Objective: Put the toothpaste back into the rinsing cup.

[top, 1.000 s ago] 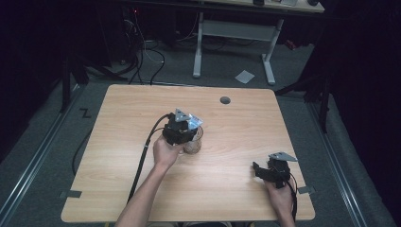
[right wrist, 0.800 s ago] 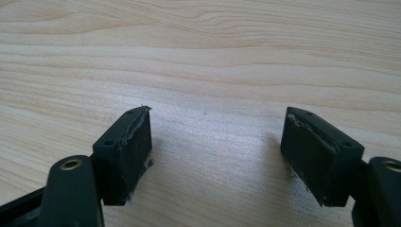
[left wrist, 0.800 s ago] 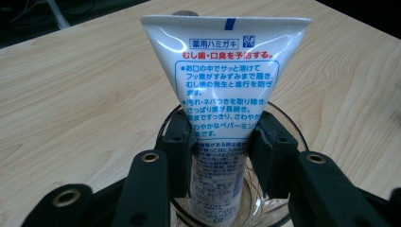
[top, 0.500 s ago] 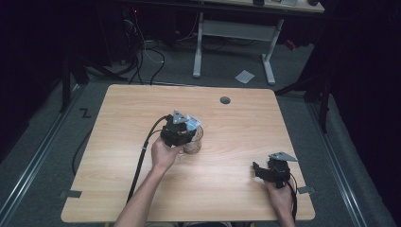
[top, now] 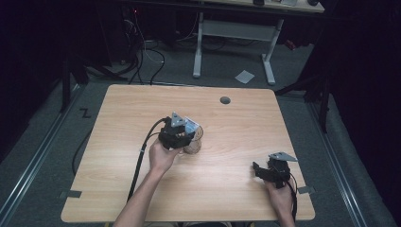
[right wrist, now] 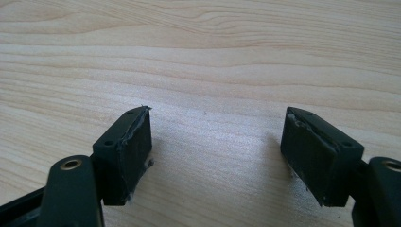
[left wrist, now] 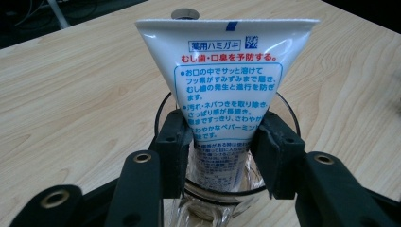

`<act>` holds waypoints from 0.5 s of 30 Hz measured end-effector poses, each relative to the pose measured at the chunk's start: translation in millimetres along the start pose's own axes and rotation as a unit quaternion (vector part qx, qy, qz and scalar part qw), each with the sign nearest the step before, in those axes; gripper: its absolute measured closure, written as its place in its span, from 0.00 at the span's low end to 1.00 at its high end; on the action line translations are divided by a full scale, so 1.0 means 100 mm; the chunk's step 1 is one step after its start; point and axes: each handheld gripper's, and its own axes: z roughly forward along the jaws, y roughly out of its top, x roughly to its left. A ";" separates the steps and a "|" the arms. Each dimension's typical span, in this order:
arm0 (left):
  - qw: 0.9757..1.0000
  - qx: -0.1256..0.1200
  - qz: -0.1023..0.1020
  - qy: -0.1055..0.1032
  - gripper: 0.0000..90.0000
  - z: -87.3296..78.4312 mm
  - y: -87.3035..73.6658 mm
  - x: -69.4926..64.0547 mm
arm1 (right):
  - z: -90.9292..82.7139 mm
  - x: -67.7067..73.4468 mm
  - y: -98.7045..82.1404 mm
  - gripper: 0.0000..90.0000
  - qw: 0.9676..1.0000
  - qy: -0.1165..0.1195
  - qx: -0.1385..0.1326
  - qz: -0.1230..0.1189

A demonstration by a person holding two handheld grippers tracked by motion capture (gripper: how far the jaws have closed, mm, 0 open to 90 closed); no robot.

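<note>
Toothpaste tube [left wrist: 222,90] stands in glass [left wrist: 222,189], left gripper [left wrist: 222,146] jaws just opening at 3 and 9 o'clock; snagging could topple both; right gripper [right wrist: 217,151] wide, empty.

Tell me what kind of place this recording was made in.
Probably a lab or workshop set up for recording: a plain wooden table on grey carpet, cables piled on the floor behind it, and a height-adjustable desk frame at the back, with dark surroundings.

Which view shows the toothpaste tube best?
The left gripper view: the toothpaste tube stands cap-down in the glass, print readable. In the high view the tube is small beside the left claw.
</note>
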 end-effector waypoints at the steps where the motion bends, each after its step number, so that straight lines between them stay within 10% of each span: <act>1: 1.000 0.000 -0.001 -0.004 0.63 0.00 0.00 -0.01 | 0.00 0.00 0.00 0.28 1.000 0.000 0.000 0.000; 15: 1.000 -0.004 -0.010 -0.012 0.51 -0.04 -0.01 -0.04 | 0.00 0.00 0.00 0.28 1.000 0.000 0.000 -0.001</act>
